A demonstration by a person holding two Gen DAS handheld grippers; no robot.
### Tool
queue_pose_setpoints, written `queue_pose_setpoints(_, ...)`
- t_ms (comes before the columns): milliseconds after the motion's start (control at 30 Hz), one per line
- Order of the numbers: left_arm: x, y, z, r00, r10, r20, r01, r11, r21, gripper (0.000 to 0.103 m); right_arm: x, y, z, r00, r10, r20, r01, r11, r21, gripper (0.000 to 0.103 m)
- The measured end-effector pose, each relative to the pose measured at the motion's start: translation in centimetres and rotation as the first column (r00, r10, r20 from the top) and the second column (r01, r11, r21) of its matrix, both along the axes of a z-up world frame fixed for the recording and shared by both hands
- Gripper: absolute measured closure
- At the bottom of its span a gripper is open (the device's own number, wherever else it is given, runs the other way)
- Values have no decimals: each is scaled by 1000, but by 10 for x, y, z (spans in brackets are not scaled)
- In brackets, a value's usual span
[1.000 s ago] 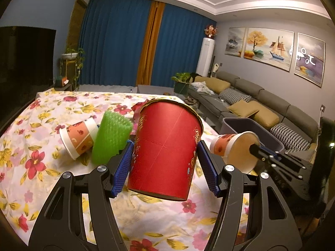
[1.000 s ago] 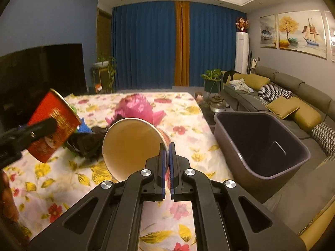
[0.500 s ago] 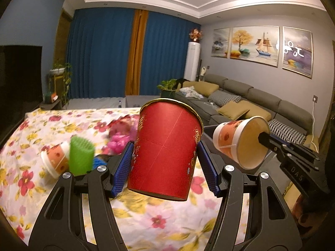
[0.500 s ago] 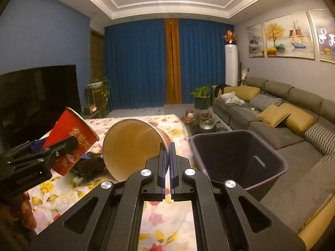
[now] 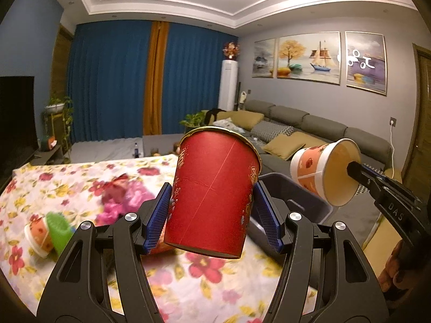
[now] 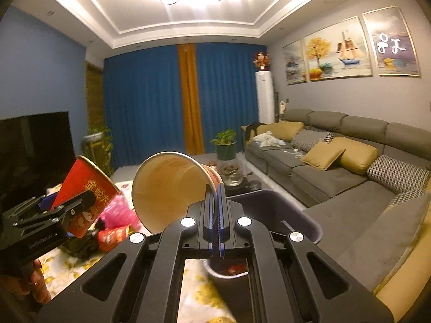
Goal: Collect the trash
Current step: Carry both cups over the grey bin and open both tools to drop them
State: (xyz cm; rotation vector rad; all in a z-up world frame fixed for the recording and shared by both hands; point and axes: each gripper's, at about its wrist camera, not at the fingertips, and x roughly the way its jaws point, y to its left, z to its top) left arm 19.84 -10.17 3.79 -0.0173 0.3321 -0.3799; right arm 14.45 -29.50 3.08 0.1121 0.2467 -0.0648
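Observation:
My left gripper is shut on a tall red paper cup, held upright and slightly tilted above the flowered table. The same red cup shows at the left of the right wrist view. My right gripper is shut on the rim of a printed paper cup, its mouth facing the camera; that cup hangs at the right of the left wrist view. Below and ahead of both stands a dark purple bin, whose rim peeks out behind the red cup.
On the table lie a small printed cup, a green mesh sleeve, pink wrapping and a red packet. A grey sofa with cushions runs along the right. A television stands at the left.
Both grippers have risen and swung right with their cups, away from the table litter. The bin now sits directly below and ahead of the right gripper.

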Motion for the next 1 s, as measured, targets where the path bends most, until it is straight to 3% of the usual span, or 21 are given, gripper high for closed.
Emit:
queue_pose_setpoints(333, 34, -55, -6, 998, -69, -4, 69, 998, -5, 42, 19, -39, -4, 998, -70, -7, 70, 997, 41, 99)
queue_pose_setpoints(1000, 87, -125, -35, 987, -157, -36, 156, 988, -11, 42, 52, -78, -18, 992, -118, -37, 121, 989, 88, 99)
